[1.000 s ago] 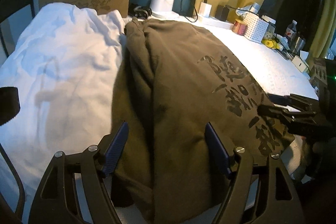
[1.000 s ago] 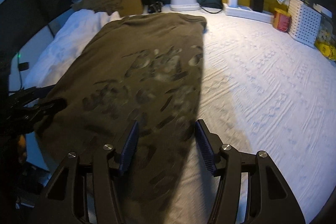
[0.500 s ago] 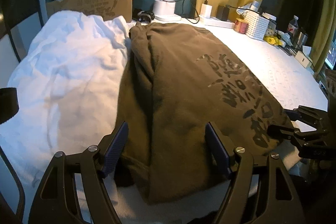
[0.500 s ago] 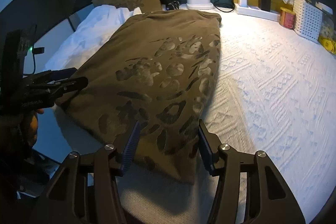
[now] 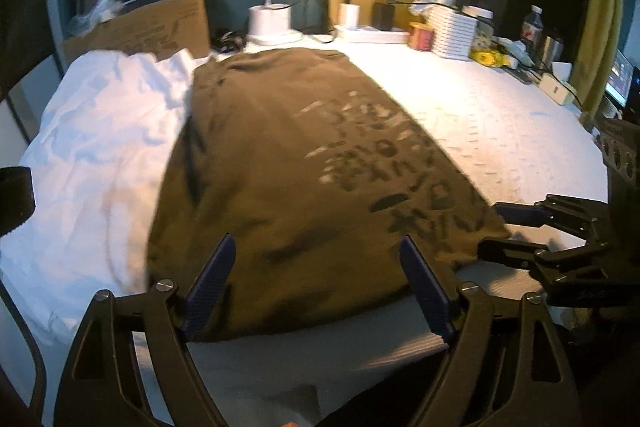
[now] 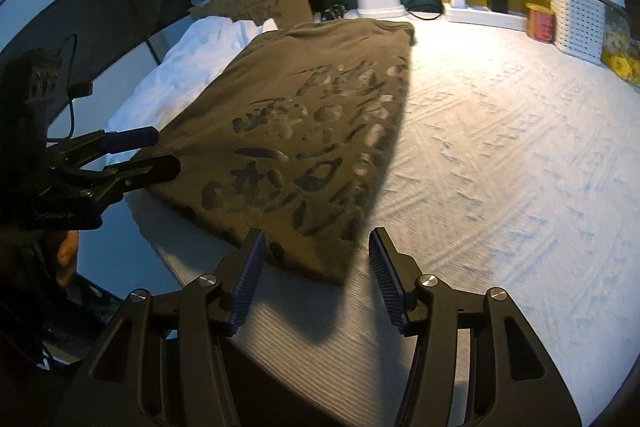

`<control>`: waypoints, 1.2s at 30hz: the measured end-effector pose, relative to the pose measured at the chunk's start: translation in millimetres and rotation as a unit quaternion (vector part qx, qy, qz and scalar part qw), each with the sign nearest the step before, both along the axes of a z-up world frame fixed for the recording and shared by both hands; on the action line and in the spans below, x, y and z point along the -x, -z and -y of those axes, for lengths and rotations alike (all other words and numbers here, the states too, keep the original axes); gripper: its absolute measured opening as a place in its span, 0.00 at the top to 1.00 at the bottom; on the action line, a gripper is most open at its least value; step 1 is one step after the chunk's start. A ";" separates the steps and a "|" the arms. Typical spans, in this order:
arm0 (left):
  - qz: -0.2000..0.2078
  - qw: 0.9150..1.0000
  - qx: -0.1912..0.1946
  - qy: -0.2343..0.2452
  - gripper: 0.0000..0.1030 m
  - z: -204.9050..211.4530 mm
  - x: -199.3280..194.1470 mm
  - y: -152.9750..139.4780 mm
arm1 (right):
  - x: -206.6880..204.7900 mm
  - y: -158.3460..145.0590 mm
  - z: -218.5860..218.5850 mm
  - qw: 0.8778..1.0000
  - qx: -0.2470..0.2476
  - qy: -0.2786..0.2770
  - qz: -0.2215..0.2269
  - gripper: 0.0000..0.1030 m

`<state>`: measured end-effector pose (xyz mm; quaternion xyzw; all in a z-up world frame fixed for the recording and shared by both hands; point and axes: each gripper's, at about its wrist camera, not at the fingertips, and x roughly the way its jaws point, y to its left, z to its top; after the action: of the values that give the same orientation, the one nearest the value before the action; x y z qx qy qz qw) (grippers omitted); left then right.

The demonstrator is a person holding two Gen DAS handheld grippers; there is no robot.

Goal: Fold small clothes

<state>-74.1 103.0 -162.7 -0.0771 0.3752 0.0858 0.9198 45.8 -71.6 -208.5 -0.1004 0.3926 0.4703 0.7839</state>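
- Left claw (image 5: 316, 283) was opening, nothing gripped; right claw (image 6: 316, 275) stood spread and empty.
- Olive shirt (image 5: 288, 163) lay ahead of both claws on the table (image 6: 500, 155), folded lengthwise into a strip.
- Judged remaining: crosswise fold; white garment (image 5: 100, 147), left of it, unfolded.

A: Where is the folded brown shirt with dark letters (image 6: 304, 131)?
B: It lies flat on the white bumpy table cover (image 6: 500, 167).
A: And the right gripper (image 6: 316, 271)?
B: Wide apart above its near corner, holding nothing.
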 end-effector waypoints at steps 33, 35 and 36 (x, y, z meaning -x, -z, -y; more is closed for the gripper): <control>0.124 0.989 0.032 0.076 0.01 94.7 -59.5 -47.6 | -51.2 -31.2 115.3 0.988 0.000 0.149 0.040 0.45; 0.132 0.988 0.025 0.077 0.01 95.9 -58.9 -52.6 | -52.2 -36.4 119.6 0.987 -0.001 0.154 0.047 0.45; 0.135 0.988 0.021 0.076 0.01 96.9 -59.3 -54.9 | -53.0 -38.6 120.8 0.987 -0.001 0.155 0.050 0.45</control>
<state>-14.8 6.0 -107.8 -0.0786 0.2539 -0.0033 0.9640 98.8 -192.4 -169.9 -0.0608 0.3637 0.3376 0.8660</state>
